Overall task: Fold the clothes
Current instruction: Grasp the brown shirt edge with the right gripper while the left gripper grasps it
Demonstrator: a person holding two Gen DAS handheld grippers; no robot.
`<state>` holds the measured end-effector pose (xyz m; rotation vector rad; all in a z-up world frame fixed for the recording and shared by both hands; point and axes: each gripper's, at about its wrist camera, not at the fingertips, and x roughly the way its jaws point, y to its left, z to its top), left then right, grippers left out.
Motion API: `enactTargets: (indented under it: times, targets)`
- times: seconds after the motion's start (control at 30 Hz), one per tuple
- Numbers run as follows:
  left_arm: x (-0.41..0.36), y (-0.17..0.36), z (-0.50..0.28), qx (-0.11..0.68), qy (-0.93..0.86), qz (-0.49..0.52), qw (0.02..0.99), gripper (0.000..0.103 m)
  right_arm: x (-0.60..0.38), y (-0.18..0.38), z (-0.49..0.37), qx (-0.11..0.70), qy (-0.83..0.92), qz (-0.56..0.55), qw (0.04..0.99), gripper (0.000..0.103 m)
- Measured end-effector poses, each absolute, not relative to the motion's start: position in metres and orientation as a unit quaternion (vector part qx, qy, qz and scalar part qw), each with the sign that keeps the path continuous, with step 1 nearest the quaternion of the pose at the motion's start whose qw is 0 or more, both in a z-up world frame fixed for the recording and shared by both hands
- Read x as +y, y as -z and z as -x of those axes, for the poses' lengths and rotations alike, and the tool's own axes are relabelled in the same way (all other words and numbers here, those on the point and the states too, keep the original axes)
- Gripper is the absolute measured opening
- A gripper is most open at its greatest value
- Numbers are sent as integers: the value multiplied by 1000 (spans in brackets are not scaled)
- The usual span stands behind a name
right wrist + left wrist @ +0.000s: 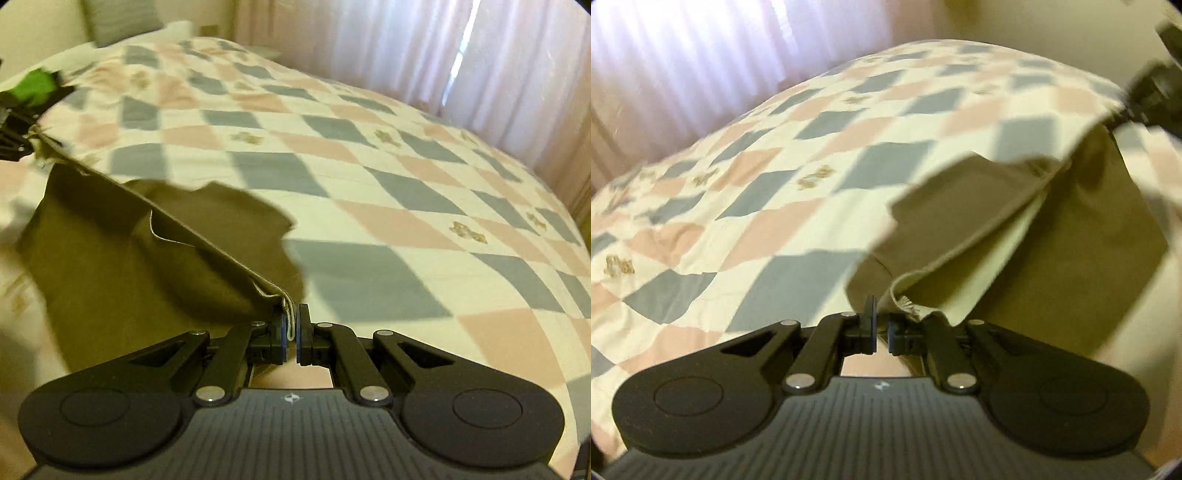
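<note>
An olive-green garment (1052,240) hangs stretched in the air above the bed. My left gripper (882,332) is shut on one corner of its hem, the cloth bunched at the right finger. My right gripper (292,332) pinches the opposite corner of the olive garment (122,266), whose taut top edge runs up to the left toward the other gripper (14,125). In the left wrist view the right gripper (1156,96) shows at the top right, holding the far end. The rest of the cloth droops below the edge, and its lower part is hidden.
A quilt (757,184) with grey, pink and cream diamonds covers the bed (406,192) under the garment. Pale curtains (701,55) hang behind the bed, also curtains (461,55) at the right. A pillow (122,18) lies at the headboard end.
</note>
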<state>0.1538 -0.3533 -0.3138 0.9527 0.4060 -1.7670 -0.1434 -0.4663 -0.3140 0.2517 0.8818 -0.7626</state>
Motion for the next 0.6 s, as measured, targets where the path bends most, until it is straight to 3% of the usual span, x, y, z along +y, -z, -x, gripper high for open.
enactTargets:
  times: [0.23, 0.33, 0.37, 0.4, 0.53, 0.6]
  targets:
    - [-460, 358, -166, 273, 703, -383, 534, 7, -538, 374, 129, 448, 369, -185, 793, 3]
    - [-491, 399, -177, 350, 673, -387, 525, 11, -560, 412, 119, 476, 376, -235, 760, 13]
    - [-497, 408, -184, 381, 665, -375, 522, 14, -563, 420, 120, 477, 381, -253, 751, 23]
    - [-499, 414, -194, 408, 660, -357, 520, 14, -564, 424, 125, 462, 388, -274, 749, 29]
    - [-502, 426, -221, 485, 656, -297, 497, 18, -564, 422, 158, 358, 400, -382, 752, 30]
    - [-506, 428, -230, 512, 656, -269, 484, 22, -567, 425, 171, 322, 404, -436, 737, 44]
